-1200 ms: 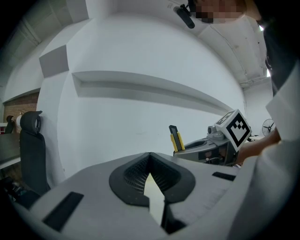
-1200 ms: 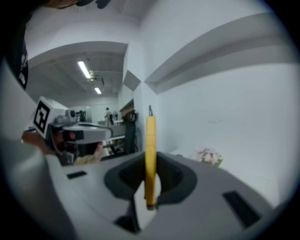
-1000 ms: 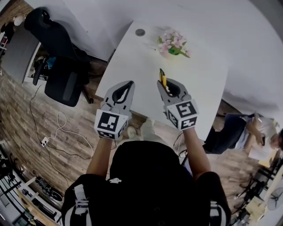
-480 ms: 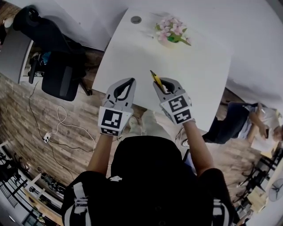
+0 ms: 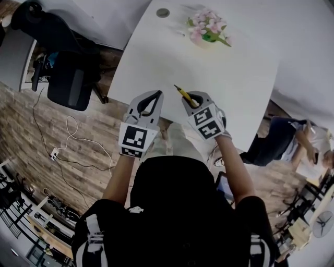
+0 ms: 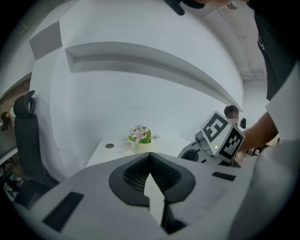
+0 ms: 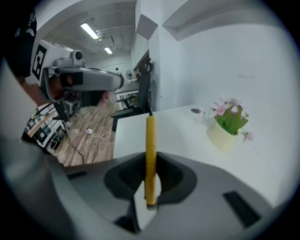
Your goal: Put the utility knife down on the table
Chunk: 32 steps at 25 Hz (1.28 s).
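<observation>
White counter [image 5: 235, 78] stands over wood flooring [image 5: 78, 146]. At its near edge the right gripper [image 5: 194, 101] has its fingers clamped on a slim yellow utility knife [image 5: 182, 94], whose long axis runs out from the fingers, tip aimed far-left. Just left of it, the left gripper [image 5: 148, 101] has its fingers pressed together, empty. Farther off stands a pink flower pot [image 5: 206, 32].

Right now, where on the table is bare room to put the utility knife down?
The white table is bare from the right gripper holding the utility knife up to the flower pot, and along its right side. Only the far edge is occupied: flower pot and round grommet.
</observation>
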Each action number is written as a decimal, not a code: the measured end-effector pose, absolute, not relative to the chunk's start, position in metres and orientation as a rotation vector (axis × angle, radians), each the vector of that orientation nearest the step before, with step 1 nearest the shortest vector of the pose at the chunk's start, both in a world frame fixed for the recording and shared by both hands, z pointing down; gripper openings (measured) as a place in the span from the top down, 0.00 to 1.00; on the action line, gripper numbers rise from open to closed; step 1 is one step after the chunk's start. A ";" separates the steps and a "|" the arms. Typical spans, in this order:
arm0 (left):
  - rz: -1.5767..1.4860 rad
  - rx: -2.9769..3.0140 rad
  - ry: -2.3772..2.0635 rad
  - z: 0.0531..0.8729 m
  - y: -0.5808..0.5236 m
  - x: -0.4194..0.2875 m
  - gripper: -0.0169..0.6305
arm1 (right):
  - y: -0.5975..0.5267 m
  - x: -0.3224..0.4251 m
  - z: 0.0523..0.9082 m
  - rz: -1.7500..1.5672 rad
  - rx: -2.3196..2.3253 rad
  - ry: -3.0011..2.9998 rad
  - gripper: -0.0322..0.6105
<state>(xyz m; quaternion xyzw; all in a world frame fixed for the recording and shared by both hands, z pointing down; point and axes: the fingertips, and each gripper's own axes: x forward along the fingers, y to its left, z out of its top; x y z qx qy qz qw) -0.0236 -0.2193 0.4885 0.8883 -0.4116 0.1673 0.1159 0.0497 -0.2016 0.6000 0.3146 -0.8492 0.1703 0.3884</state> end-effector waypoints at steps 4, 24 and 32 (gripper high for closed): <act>0.503 2.582 -1.206 0.496 -0.217 -0.027 0.95 | -0.197 0.055 0.626 0.433 0.728 -2.086 0.83; 0.557 2.540 -1.222 0.522 -0.221 -0.037 0.95 | -0.243 0.088 0.684 0.171 0.597 -1.827 0.83; 0.564 2.530 -1.216 0.528 -0.222 -0.037 0.95 | -0.246 0.092 0.698 0.147 0.589 -1.786 0.83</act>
